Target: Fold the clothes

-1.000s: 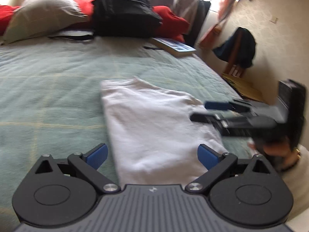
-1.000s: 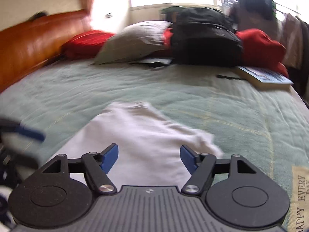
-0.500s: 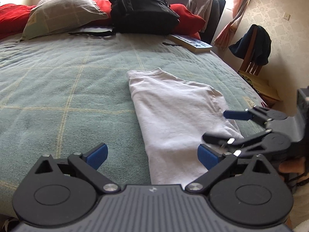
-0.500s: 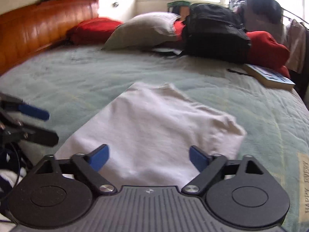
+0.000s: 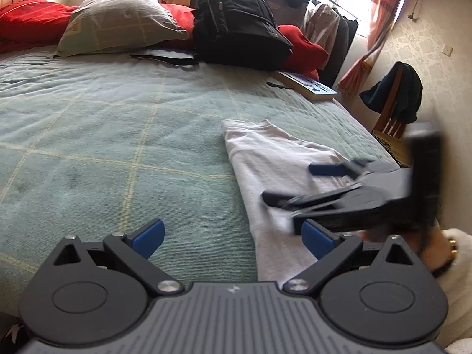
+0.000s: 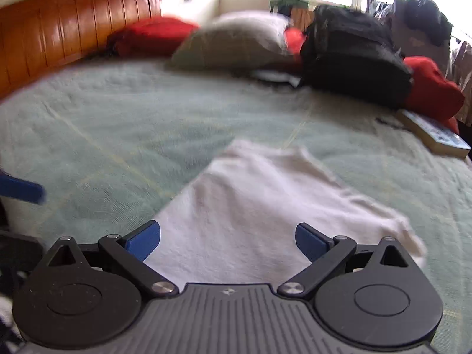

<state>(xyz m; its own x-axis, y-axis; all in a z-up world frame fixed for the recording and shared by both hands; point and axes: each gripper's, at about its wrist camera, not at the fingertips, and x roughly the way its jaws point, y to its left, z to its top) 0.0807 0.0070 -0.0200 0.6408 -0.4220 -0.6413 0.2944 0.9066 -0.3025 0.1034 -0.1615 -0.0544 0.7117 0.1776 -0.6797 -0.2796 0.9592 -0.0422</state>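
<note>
1. Bed: green checked cover. Wide bare area to the left of the shirt; a narrower strip between the shirt and the bed's right edge.
2. Far end of bed: pillow, red cushions, black backpack, book near the right edge. All well apart from the shirt.
3. Headboard: wooden, along the far left in the right wrist view.
4. Chair: beside the bed's right edge, dark cloth hung on it, next to the wall.
5. Shirt: white, folded into a long strip, lying flat on the right half of the bed. Long axis runs from the near edge toward the far end, tilted slightly leftward. Far end shows a curved edge; right side has a rumpled flap.
6. Left gripper: blue pads wide apart, holding nothing. It sits at the near edge of the bed; the shirt's near end lies by its right pad, mostly to the right of its centre line.
7. Right gripper: pads wide apart, holding nothing. The shirt lies directly ahead, between and beyond its pads. In the left wrist view the right gripper hovers over the shirt's right side, blurred; whether it touches the cloth cannot be told.
8. Hand: holds the right gripper, white sleeve and wristband visible.
</note>
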